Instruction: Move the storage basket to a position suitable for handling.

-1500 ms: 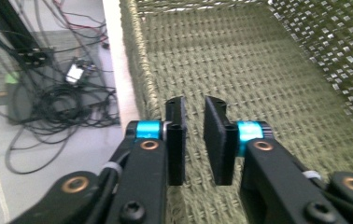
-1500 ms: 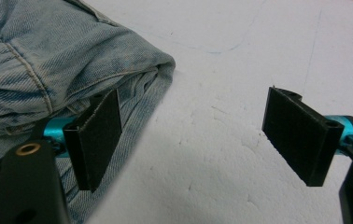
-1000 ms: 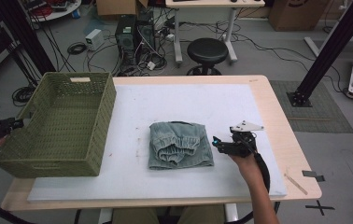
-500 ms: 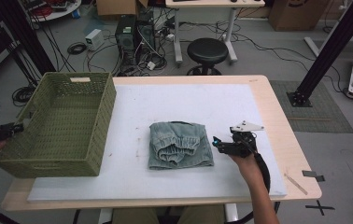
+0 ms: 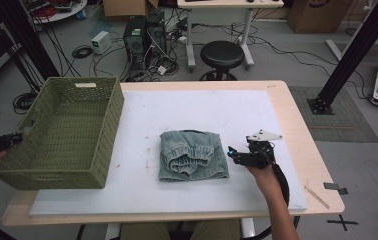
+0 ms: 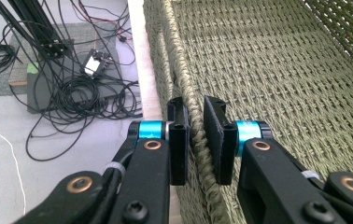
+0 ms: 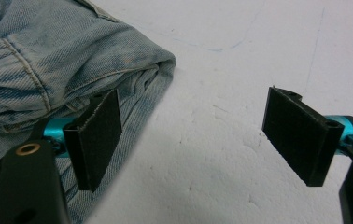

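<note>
Folded jeans (image 5: 193,156) lay near the middle of the white mat (image 5: 127,165) on the desk (image 5: 297,110) as we worked both sides. Our left hand-held gripper (image 6: 195,140) pinched the rim of the green woven basket (image 5: 67,130) at the desk's left edge, seemingly to steady it for loading. Our right hand-held gripper (image 7: 202,135), held low and level from the near right, stood wide open and empty, one pad (image 7: 95,135) touching the denim's right edge, poised, we judged, to grasp.
</note>
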`<control>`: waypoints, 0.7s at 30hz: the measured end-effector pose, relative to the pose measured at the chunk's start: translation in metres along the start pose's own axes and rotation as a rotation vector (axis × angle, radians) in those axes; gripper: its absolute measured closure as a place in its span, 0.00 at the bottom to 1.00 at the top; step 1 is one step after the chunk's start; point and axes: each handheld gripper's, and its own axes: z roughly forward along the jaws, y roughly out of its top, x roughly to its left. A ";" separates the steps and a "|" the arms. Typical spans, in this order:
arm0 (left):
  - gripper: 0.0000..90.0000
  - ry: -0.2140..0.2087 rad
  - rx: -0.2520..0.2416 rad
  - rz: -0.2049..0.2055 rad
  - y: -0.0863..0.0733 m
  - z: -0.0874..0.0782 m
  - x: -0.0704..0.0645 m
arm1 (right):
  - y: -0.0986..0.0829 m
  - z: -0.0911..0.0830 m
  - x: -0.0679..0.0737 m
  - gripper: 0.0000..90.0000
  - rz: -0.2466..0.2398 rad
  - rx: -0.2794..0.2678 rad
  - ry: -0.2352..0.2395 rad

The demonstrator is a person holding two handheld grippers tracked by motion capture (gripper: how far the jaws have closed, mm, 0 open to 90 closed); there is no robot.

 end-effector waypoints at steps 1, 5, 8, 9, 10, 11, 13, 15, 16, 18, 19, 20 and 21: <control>0.89 0.000 -0.003 -0.005 -0.001 -0.001 -0.001 | 0.000 0.000 0.000 0.23 -0.003 -0.002 0.000; 0.89 0.010 -0.003 -0.015 -0.003 -0.004 -0.002 | 0.000 0.000 0.000 0.23 -0.002 -0.004 0.001; 0.89 0.010 -0.003 -0.015 -0.004 -0.004 -0.002 | 0.000 0.001 0.001 0.23 -0.005 -0.001 0.002; 0.89 0.010 -0.003 -0.014 -0.003 -0.004 -0.002 | 0.000 0.001 0.001 0.23 -0.006 0.000 0.002; 0.89 0.007 -0.003 -0.016 -0.003 -0.003 -0.001 | 0.000 0.001 0.001 0.23 -0.005 -0.001 0.003; 0.89 0.007 -0.003 -0.016 -0.003 -0.003 -0.001 | 0.000 0.001 0.001 0.23 -0.006 -0.001 0.004; 0.89 0.006 0.001 -0.014 -0.003 -0.003 0.000 | -0.001 0.001 0.001 0.23 -0.003 -0.001 0.004; 0.89 0.005 0.000 -0.008 -0.002 -0.003 0.001 | -0.001 -0.001 0.000 0.23 0.001 -0.002 0.002; 0.89 0.000 -0.002 -0.010 -0.003 -0.003 0.002 | -0.001 -0.001 -0.001 0.23 0.000 -0.005 0.001; 0.88 -0.010 -0.024 -0.012 -0.004 -0.004 0.002 | -0.001 -0.001 -0.001 0.23 0.002 -0.005 0.003; 0.85 -0.002 -0.052 -0.010 -0.005 -0.006 0.002 | -0.001 -0.002 -0.001 0.23 0.001 -0.006 0.002; 0.78 0.008 -0.086 -0.017 -0.006 -0.008 0.002 | -0.001 -0.002 -0.001 0.23 0.002 -0.010 0.003; 0.68 0.012 -0.120 -0.026 -0.006 -0.011 0.002 | -0.001 -0.002 -0.001 0.23 0.004 -0.011 0.002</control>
